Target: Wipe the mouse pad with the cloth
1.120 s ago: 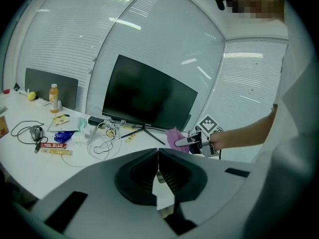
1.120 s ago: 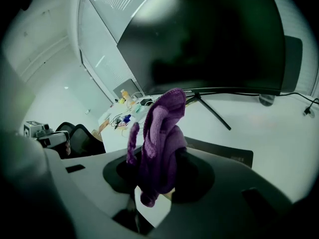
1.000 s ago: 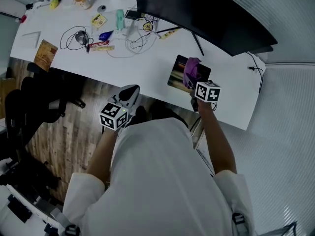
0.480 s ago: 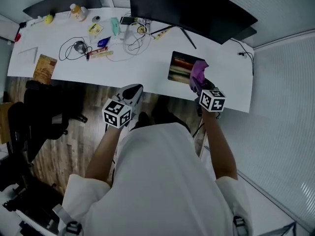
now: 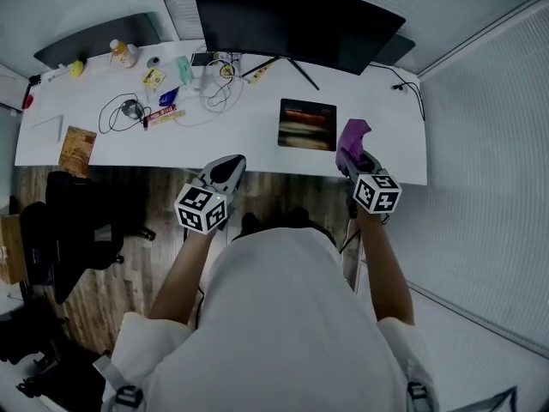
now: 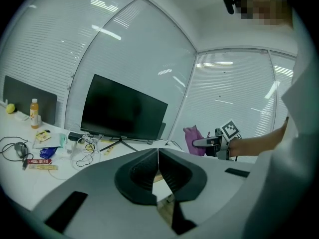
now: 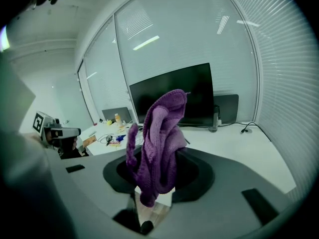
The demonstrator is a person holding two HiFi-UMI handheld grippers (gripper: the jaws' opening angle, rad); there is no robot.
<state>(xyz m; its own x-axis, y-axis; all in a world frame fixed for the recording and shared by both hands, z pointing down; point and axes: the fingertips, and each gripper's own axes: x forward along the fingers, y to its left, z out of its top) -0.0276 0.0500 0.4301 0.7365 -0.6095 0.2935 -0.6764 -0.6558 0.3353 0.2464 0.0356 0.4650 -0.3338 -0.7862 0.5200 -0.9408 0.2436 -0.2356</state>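
While in right gripper (image 5: 358, 160), cloth (image 5: 352, 136) upright.

cloth (image 5: 352, 137) purple knit. mouse pad (image 5: 307, 124) dark, orange-red streaked print. desk (image 5: 257, 140) white, monitor (image 5: 292, 24) black. floor (image 5: 154, 221) brown wood planks. cubes on left gripper (image 5: 232, 161) and right gripper (image 5: 350, 157): black-white square markers.
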